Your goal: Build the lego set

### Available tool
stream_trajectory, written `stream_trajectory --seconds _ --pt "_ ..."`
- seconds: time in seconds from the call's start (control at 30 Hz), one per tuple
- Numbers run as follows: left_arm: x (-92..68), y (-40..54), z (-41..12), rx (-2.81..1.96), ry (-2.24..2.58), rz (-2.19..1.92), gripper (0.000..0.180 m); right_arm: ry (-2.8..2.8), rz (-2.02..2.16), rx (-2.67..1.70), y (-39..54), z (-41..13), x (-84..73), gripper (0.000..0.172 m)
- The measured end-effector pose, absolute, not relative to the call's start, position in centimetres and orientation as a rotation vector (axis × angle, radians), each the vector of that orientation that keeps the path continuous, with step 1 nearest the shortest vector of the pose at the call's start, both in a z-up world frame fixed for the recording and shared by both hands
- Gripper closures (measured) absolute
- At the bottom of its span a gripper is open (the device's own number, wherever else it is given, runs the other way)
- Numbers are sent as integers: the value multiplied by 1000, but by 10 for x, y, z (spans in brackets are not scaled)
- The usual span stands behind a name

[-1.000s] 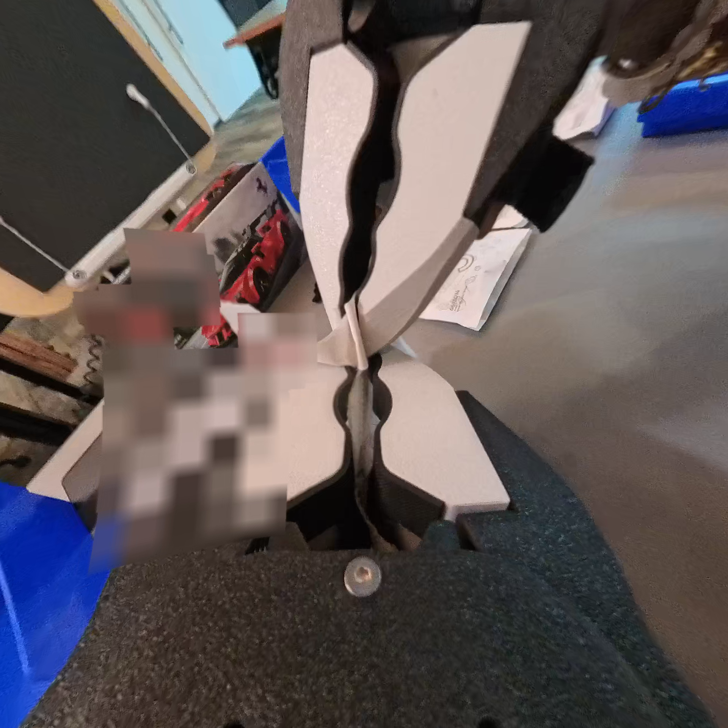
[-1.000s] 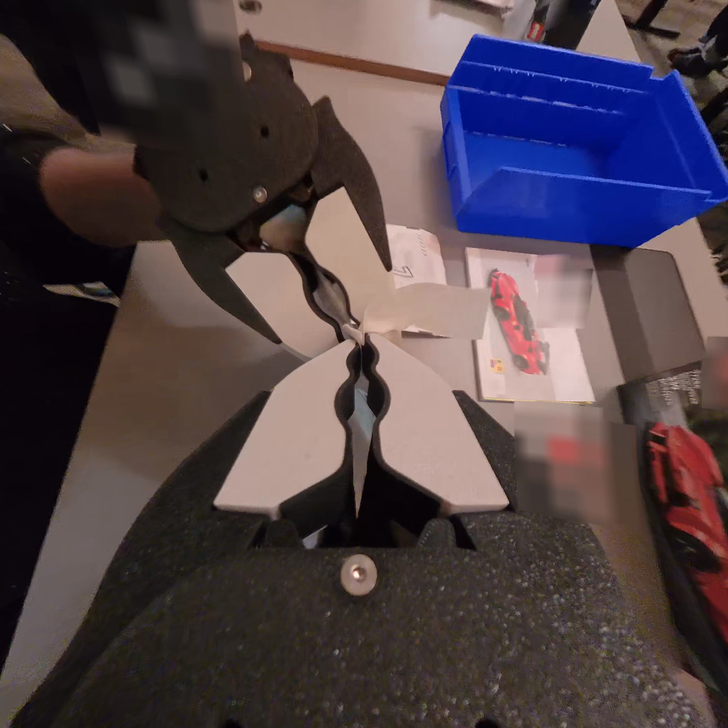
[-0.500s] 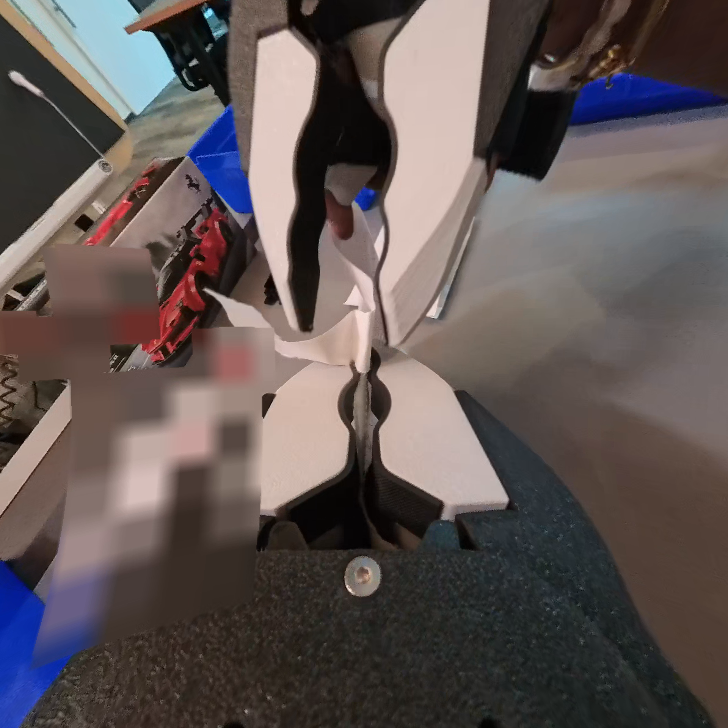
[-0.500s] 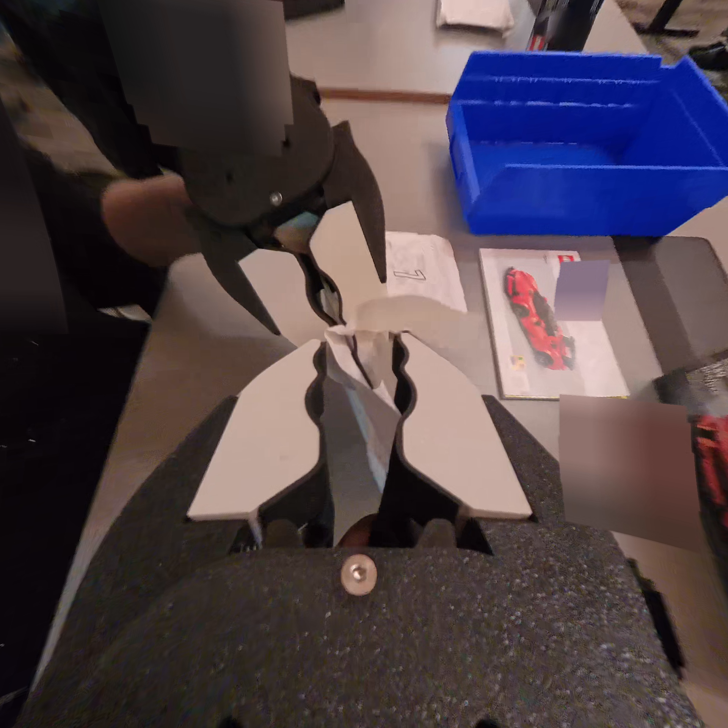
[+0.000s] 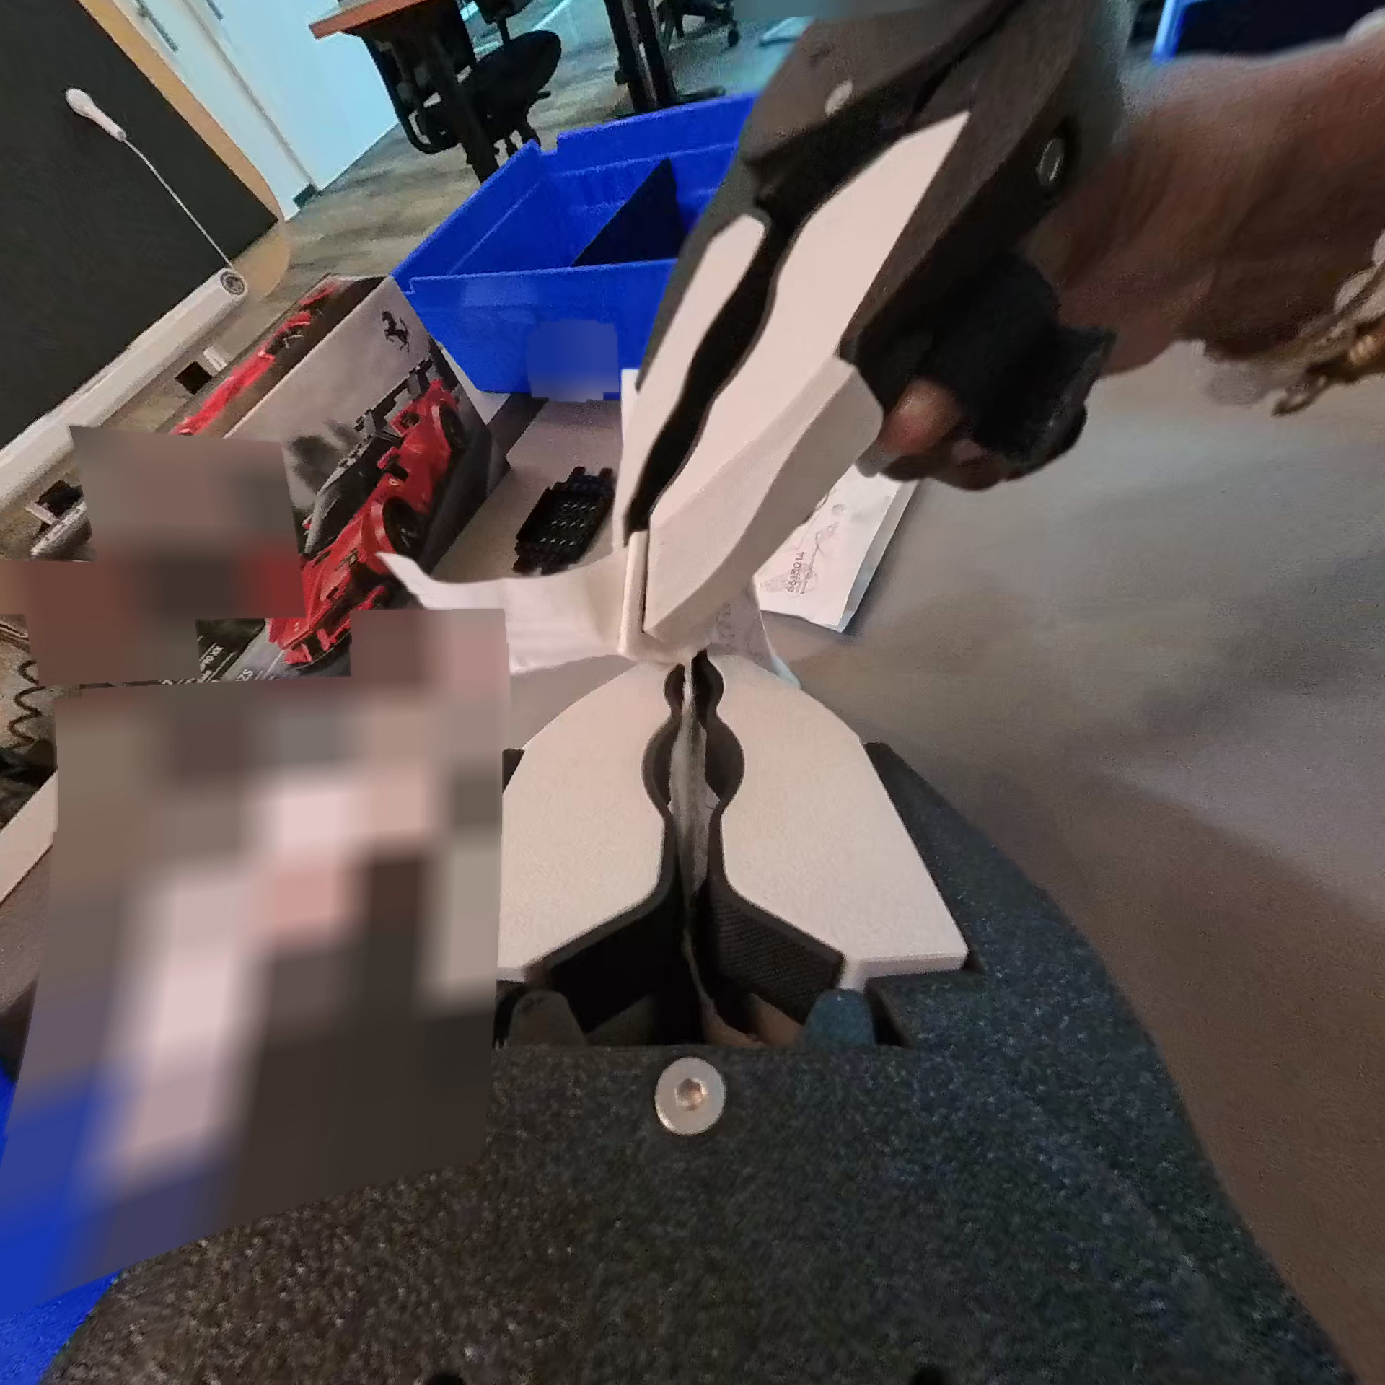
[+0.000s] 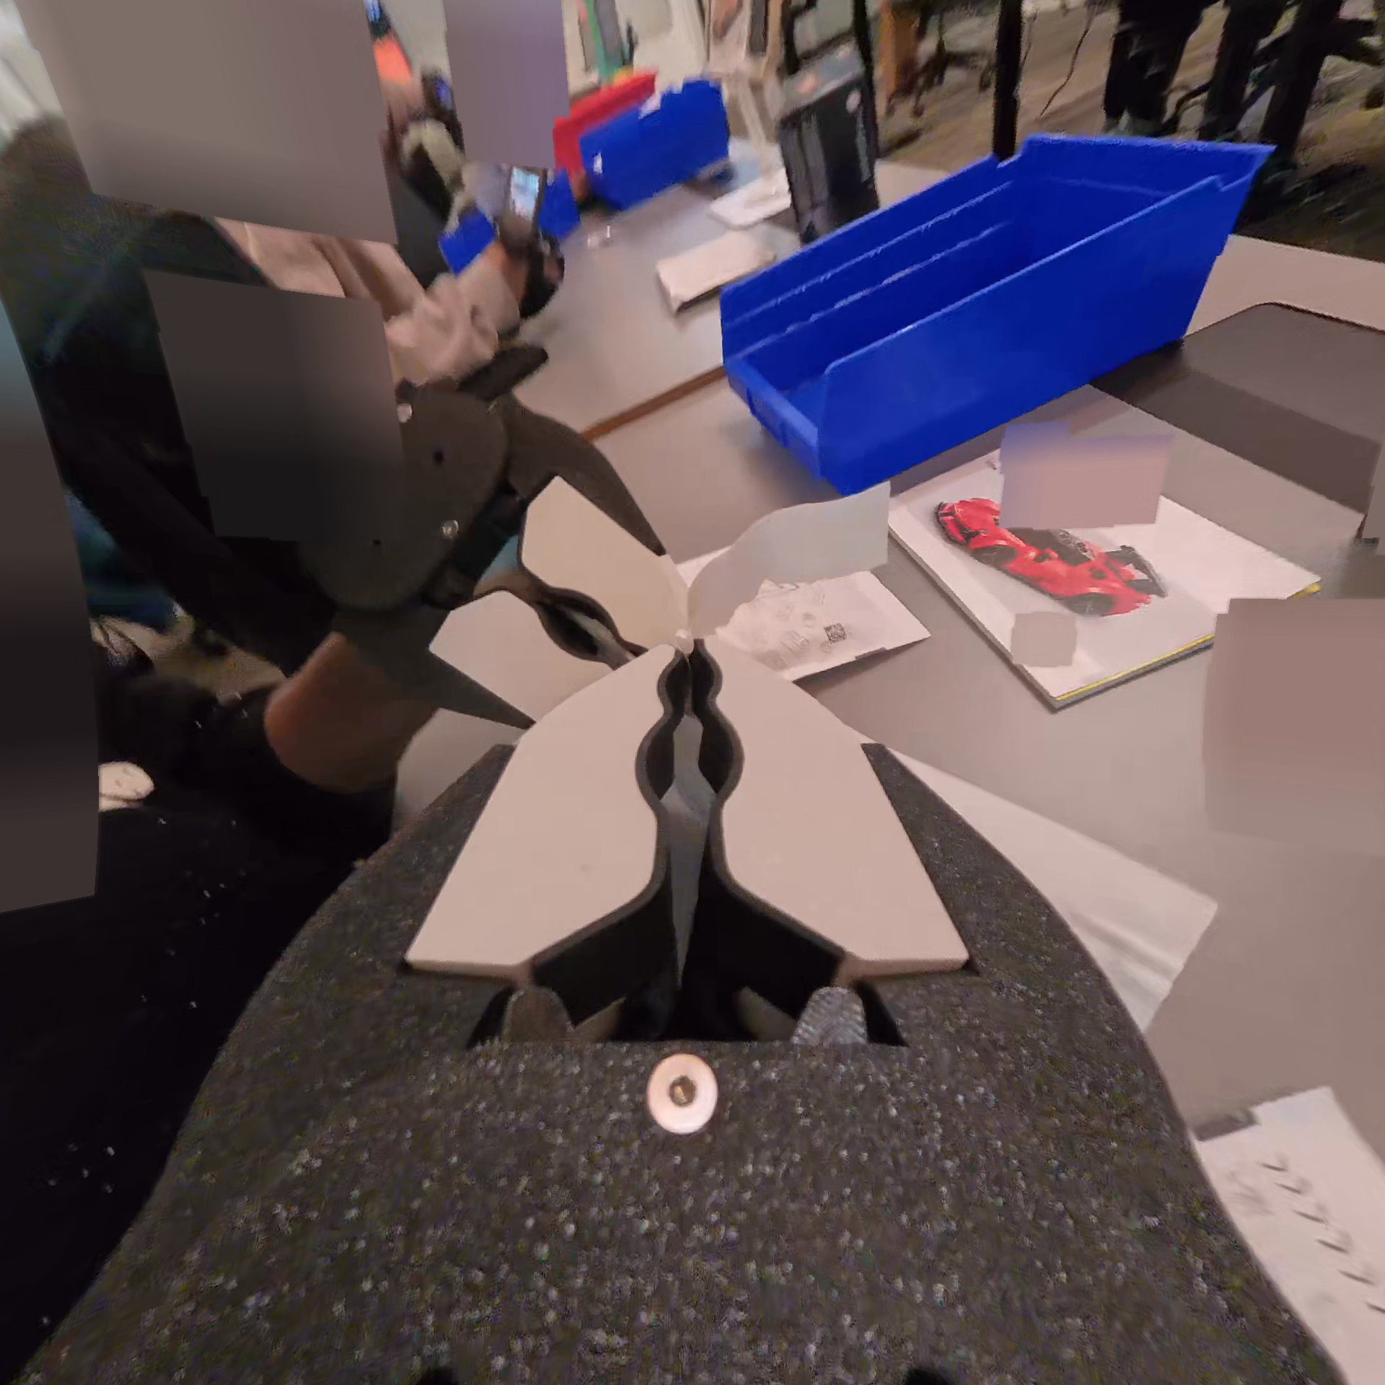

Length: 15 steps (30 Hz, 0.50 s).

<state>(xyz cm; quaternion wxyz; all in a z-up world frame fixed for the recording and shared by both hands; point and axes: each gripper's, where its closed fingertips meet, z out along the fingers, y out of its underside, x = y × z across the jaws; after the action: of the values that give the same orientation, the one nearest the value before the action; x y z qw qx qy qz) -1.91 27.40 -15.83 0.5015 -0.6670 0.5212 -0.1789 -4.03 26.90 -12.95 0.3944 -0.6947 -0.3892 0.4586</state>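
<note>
Grey tables [image 6: 974, 757], office chairs [image 5: 502, 67] (dark) on mottled carpet [image 5: 352, 187] behind

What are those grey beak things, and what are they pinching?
Each is a hand-held pinching tool; a person holds one in each hand, with a camera on each. One picture looks along the left tool, the other along the right tool. Both are squeezed shut on the same white paper bag, tip to tip, above a grey table. On the table lie a blue bin, a booklet showing a red car, a flat paper packet, a box picturing a red car, and a black block.
</note>
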Motion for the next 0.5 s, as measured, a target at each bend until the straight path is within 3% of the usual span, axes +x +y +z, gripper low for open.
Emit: stream_trajectory --seconds 0.5 --pt "-10 266 -173 -1642 1292 -491 180 -702 1237 -1795 283 -139 -18 171"
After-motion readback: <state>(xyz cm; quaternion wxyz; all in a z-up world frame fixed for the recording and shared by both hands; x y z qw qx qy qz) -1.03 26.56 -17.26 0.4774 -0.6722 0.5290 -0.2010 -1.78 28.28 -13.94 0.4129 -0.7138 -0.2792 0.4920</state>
